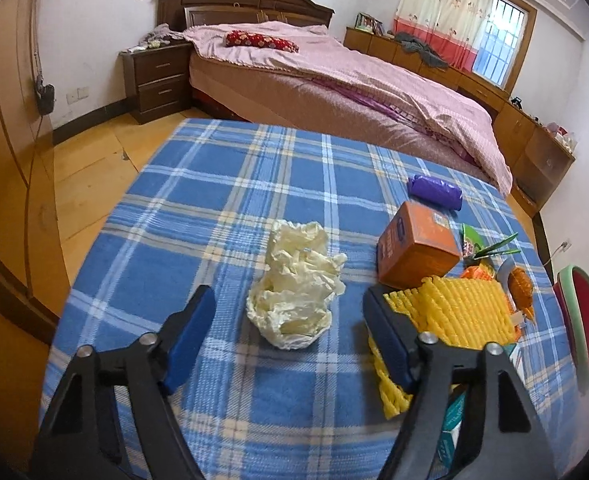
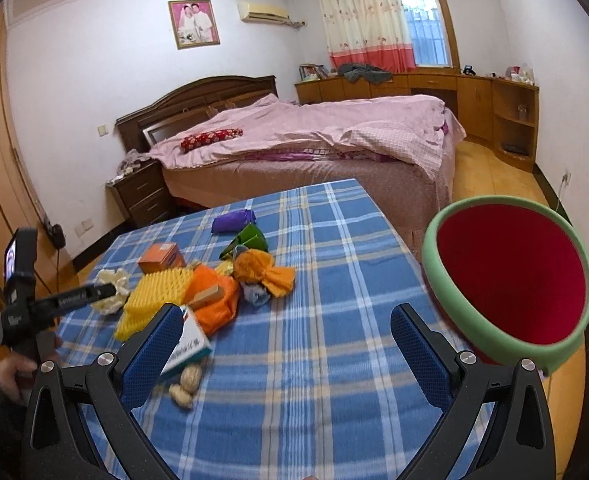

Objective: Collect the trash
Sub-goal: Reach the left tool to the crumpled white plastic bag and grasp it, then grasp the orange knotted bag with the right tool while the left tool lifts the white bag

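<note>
- A crumpled cream tissue wad (image 1: 296,286) lies on the blue plaid cloth (image 1: 222,184) that covers the table, toward the left end of the trash pile.
- The left gripper (image 1: 288,312) points down at the wad with its jaws spread; the wad sits in the gap ahead of the blue pads (image 1: 192,332), and neither pad presses on it.
- Just right of the wad, a yellow foam net (image 1: 458,312) touches the outer side of the right-hand finger.
- Behind the net stands an orange box (image 1: 418,248), tilted; farther back lies a purple packet (image 1: 434,190), and beside the box a green wrapper (image 1: 490,246).
- In the right wrist view the pile continues with an orange paper bundle (image 2: 214,300), an orange wrapper (image 2: 264,270) twisted like a sweet, and a small grey-blue scrap (image 2: 256,294).
- A white and teal carton (image 2: 188,344) leans against the right gripper's left finger, with peanut shells (image 2: 186,384) just below it on the cloth.
- The right gripper (image 2: 286,340) is spread wide above bare cloth, with nothing between its pads.
- At the right edge of the table a green-rimmed red bowl (image 2: 506,276) is tipped with its opening toward the camera.
- A person's hand (image 2: 14,372) grips the handle of the left gripper at the lower left.
- Beyond the table stand a bed (image 2: 314,136) with pink covers and a dark nightstand (image 2: 142,192).
</note>
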The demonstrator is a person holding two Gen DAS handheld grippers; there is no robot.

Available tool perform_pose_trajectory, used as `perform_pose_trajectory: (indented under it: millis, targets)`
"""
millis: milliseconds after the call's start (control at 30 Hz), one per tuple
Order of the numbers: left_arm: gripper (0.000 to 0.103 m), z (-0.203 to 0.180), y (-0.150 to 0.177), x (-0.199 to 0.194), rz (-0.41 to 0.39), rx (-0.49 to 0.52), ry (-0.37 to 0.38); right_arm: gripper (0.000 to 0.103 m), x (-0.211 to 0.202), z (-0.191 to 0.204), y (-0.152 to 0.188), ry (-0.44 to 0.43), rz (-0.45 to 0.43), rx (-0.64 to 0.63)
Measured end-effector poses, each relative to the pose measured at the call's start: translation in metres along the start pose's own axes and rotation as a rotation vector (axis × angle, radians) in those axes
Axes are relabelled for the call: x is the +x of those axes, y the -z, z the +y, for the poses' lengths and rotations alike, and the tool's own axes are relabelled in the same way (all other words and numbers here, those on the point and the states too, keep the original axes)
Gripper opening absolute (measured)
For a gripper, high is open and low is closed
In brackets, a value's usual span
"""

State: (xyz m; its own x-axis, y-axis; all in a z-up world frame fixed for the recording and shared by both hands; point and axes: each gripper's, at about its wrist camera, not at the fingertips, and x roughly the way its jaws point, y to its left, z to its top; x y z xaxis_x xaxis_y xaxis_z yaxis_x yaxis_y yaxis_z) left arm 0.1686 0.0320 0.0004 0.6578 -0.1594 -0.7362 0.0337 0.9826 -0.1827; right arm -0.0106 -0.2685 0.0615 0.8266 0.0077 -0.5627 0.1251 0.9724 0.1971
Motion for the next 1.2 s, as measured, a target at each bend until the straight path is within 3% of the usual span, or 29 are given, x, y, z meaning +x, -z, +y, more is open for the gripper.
perform_pose_trajectory:
  millis: [167, 333, 633, 900, 1200]
  targets:
    - [0.059, 0.002, 0.004, 0.014, 0.047, -0.009, 0.030, 0.103, 0.029, -0.006, -0.010, 0.005, 0.058, 0.036]
    - [0.043, 0.001, 0.008, 0.016, 0.041, 0.002, 0.055, 0.103, 0.061, -0.008, -0.016, -0.001, 0.116, 0.073]
    - [0.039, 0.004, 0.009, 0.013, 0.025, -0.009, 0.116, 0.097, 0.117, 0.006, -0.019, -0.045, 0.206, 0.113]
    - [0.039, 0.008, 0.009, 0.014, 0.028, -0.030, 0.142, 0.057, 0.145, 0.009, -0.017, -0.089, 0.260, 0.123]
    - [0.039, 0.008, 0.009, 0.009, -0.007, -0.033, 0.151, 0.020, 0.137, 0.008, -0.012, -0.123, 0.229, 0.135]
